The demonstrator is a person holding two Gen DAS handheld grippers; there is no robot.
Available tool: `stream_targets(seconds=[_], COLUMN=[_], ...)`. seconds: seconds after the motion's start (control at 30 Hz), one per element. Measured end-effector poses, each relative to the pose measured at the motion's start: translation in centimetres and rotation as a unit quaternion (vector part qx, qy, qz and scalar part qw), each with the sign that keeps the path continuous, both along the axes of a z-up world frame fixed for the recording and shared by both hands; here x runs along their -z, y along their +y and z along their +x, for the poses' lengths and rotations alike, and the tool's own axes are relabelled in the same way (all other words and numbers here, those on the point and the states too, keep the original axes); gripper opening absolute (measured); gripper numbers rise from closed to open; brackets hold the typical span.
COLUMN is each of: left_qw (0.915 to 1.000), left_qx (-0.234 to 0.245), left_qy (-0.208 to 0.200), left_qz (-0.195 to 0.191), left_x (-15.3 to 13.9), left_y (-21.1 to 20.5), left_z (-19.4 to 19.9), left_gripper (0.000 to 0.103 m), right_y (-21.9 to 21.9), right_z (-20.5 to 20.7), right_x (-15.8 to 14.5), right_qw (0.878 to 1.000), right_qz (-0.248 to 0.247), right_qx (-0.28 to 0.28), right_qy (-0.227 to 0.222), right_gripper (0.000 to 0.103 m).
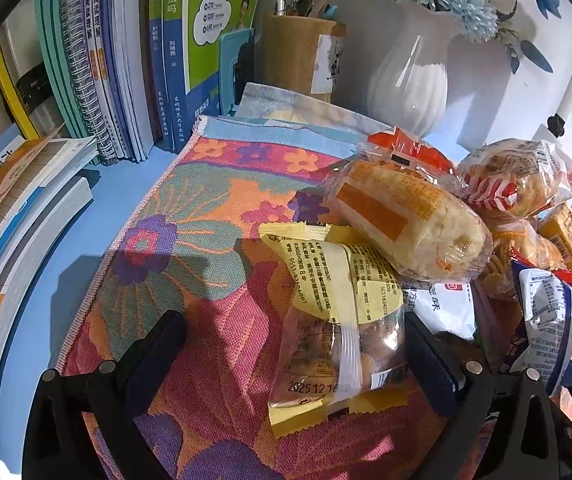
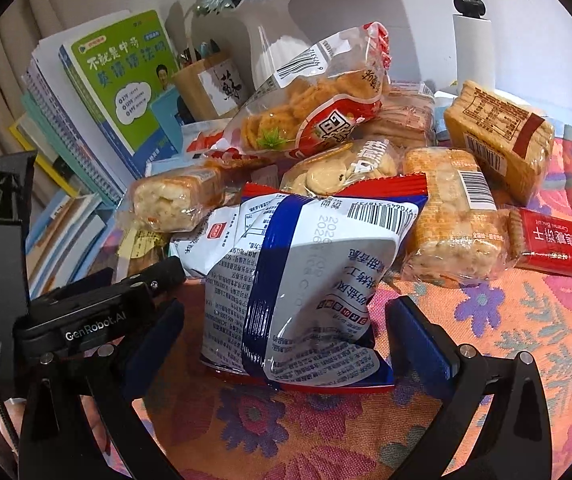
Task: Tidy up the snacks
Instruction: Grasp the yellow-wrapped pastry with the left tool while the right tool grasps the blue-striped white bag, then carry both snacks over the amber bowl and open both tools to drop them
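A pile of wrapped snacks lies on a flowered cloth point(image 1: 205, 216). In the left wrist view, my left gripper point(image 1: 294, 344) is open around a yellow-and-clear snack pack point(image 1: 338, 320); the pack lies against the right finger, with a wide gap to the left finger. A clear-wrapped rice cake bar point(image 1: 410, 220) rests on its far end. In the right wrist view, my right gripper point(image 2: 286, 320) is open around a blue-and-white snack bag point(image 2: 302, 280), which stands between the fingers without clear contact. The left gripper's body point(image 2: 97, 312) shows at the left.
Upright books point(image 1: 125, 60) and a stack of books point(image 1: 17, 208) stand left. A wooden pen holder point(image 1: 302, 52) and white vase point(image 1: 410, 72) stand behind. A red cracker bag point(image 2: 314, 96), orange rice cake packs point(image 2: 454, 216), a tan pack point(image 2: 498, 136) and a red biscuit pack point(image 2: 546, 240) crowd the right.
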State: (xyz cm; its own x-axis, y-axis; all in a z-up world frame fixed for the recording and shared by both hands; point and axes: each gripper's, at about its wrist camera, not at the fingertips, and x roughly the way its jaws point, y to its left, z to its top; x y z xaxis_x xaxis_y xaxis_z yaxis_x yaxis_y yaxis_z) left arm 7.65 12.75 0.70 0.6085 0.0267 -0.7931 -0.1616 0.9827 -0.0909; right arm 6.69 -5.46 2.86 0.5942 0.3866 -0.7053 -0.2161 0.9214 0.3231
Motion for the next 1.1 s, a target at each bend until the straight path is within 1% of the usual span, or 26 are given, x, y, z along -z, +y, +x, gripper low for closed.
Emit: stream_targets(seconds=[0.17, 0.2, 0.23, 0.27, 0.3, 0.33, 0.4, 0.57, 0.73, 0.83, 0.9, 1.03, 1.1], left_qw=[0.9999, 0.9999, 0.9999, 0.9995, 0.999, 0.9985, 0.9982, 0.9957, 0.994, 0.9939, 0.9933, 0.9933, 0.9924], left_qx=[0.002, 0.002, 0.003, 0.013, 0.021, 0.025, 0.025, 0.02, 0.006, -0.009, -0.016, -0.031, -0.033], left_qy=[-0.005, -0.006, -0.011, -0.022, -0.03, -0.036, -0.036, -0.049, -0.06, -0.062, -0.074, -0.087, -0.096], left_qz=[-0.012, -0.012, -0.013, -0.02, -0.027, -0.032, -0.041, -0.076, -0.091, -0.09, -0.087, -0.07, -0.069], left_x=[-0.2, -0.2, -0.4, -0.7, -0.9, -1.0, -1.1, -1.3, -1.3, -1.4, -1.7, -2.6, -3.4], left_y=[0.1, 0.1, 0.0, -0.1, -0.2, -0.2, -0.1, 0.8, 1.3, 1.6, 1.7, 1.9, 2.1], left_z=[-0.2, -0.2, -0.3, -0.5, -0.8, -1.0, -1.1, -1.5, -2.1, -2.3, -2.6, -3.3, -4.0], left_gripper=[0.103, 0.101, 0.086, 0.075, 0.052, 0.051, 0.051, 0.05, 0.05, 0.049, 0.049, 0.049, 0.049], right_y=[-0.4, -0.4, -0.5, -0.7, -1.0, -1.2, -1.5, -1.6, -2.0, -1.9, -2.0, -2.6, -3.2], right_z=[0.1, 0.2, 0.2, 0.1, 0.0, 0.1, 0.2, -0.2, -0.5, -0.6, -0.9, -1.7, -2.2], right_x=[0.1, 0.2, 0.2, 0.1, 0.1, 0.3, 0.5, 0.2, 0.1, 0.0, -0.2, -0.6, -0.9], right_qw=[1.0, 1.0, 1.0, 1.0, 1.0, 0.999, 0.998, 0.995, 0.993, 0.992, 0.991, 0.989, 0.986], right_qz=[0.009, 0.01, 0.013, 0.018, 0.029, 0.047, 0.066, 0.09, 0.112, 0.117, 0.123, 0.136, 0.157], right_qx=[0.0, 0.0, 0.0, -0.001, -0.002, -0.012, -0.021, -0.039, -0.041, -0.041, -0.042, -0.039, -0.045], right_qy=[0.0, -0.001, -0.002, -0.005, -0.01, -0.008, -0.005, -0.013, -0.012, -0.014, -0.023, -0.029, -0.025], right_gripper=[0.103, 0.103, 0.103, 0.095, 0.082, 0.067, 0.067, 0.066, 0.066, 0.066, 0.066, 0.066, 0.066])
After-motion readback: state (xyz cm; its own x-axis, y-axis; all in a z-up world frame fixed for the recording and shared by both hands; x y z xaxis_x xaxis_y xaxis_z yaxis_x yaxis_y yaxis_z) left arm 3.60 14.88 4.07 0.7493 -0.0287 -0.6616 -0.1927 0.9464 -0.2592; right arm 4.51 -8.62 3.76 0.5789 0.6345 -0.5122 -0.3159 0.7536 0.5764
